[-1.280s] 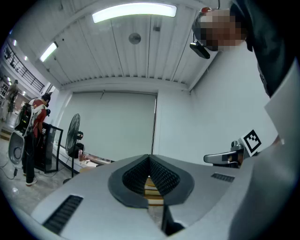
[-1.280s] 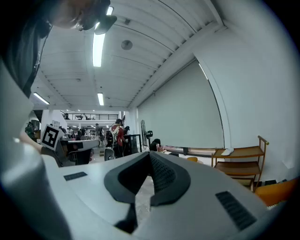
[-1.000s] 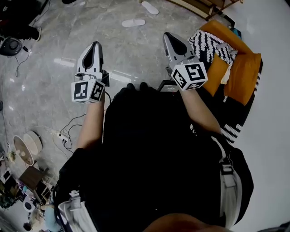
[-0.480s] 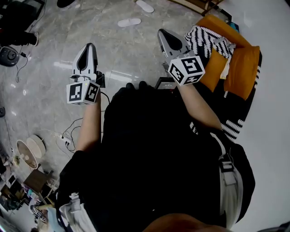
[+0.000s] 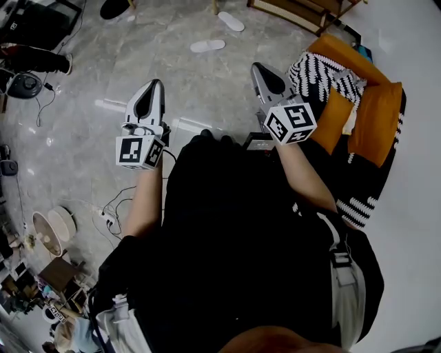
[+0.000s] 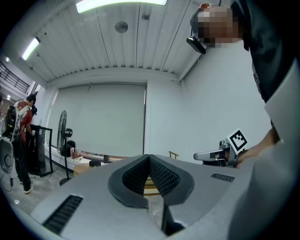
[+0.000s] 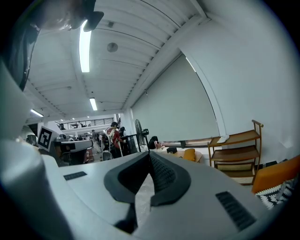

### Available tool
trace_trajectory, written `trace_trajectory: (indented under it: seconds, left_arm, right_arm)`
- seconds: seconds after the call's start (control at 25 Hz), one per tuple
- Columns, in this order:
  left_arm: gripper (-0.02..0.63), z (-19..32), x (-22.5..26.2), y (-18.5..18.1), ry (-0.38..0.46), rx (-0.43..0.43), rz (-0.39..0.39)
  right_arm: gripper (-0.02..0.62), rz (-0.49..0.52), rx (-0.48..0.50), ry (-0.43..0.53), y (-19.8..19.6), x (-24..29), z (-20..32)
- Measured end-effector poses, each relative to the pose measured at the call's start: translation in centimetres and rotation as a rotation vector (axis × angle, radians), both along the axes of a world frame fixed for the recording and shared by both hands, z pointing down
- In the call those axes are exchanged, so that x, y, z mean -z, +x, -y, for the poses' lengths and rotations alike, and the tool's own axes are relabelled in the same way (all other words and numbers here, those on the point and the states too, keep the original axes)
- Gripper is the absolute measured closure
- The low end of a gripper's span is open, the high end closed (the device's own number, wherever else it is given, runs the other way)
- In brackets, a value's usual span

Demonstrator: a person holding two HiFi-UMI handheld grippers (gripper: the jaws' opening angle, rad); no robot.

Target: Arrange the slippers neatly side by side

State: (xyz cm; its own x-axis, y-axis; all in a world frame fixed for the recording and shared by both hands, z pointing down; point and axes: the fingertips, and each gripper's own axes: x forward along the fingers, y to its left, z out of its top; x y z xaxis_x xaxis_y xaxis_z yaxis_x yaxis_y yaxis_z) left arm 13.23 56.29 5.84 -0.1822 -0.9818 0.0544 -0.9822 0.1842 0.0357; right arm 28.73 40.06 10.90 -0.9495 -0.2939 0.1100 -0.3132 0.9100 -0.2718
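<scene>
Noted: left gripper [image 5: 153, 89] and right gripper [image 5: 260, 72] both closed on nothing; near slipper [image 5: 207, 45] and far slipper [image 5: 231, 21] lie apart at 12 o'clock, well ahead; arriving with jaws unopened would likely shove them askew.

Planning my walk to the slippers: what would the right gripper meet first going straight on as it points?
Nothing close: the right gripper, shut and empty, points across open room; probably the standing fan far ahead, depth unclear.
</scene>
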Motion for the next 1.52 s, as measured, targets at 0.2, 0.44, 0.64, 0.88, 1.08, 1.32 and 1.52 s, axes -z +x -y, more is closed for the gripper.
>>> trace_trajectory:
  seconds: [0.2, 0.44, 0.64, 0.88, 1.08, 1.32, 1.52]
  left_arm:
    - [0.591, 0.0, -1.6, -0.9, -0.023, 0.011, -0.045]
    - [0.591, 2.2, -2.5, -2.2, -0.013, -0.039, -0.062]
    - [0.591, 4.9, -4.0, -5.1, -0.006, -0.053, -0.089]
    - [0.591, 8.7, -4.6, -10.5, 0.014, -0.043, -0.115]
    - [0.591, 12.3, -4.4, -15.6, 0.015, -0.065, -0.111]
    - [0.591, 15.7, -5.1, -20.8, 0.016, -0.106, -0.119]
    - [0.591, 17.9, -6.2, -23.8, 0.021, -0.117, -0.142]
  right_arm:
    - [0.565, 0.004, -0.018, 0.005, 0.2, -0.4, 0.4]
    - [0.565, 0.018, -0.055, 0.037, -1.5, -0.3, 2.3]
    - [0.565, 0.002, -0.038, 0.042, -4.9, -0.6, 4.6]
    - [0.565, -0.025, -0.003, 0.062, -9.8, -0.2, 7.9]
    - [0.565, -0.055, 0.013, 0.057, -14.6, -0.2, 10.9]
    - [0.565, -0.091, 0.038, 0.060, -19.8, -0.3, 13.3]
    - [0.565, -0.112, 0.035, 0.077, -22.8, 0.1, 15.3]
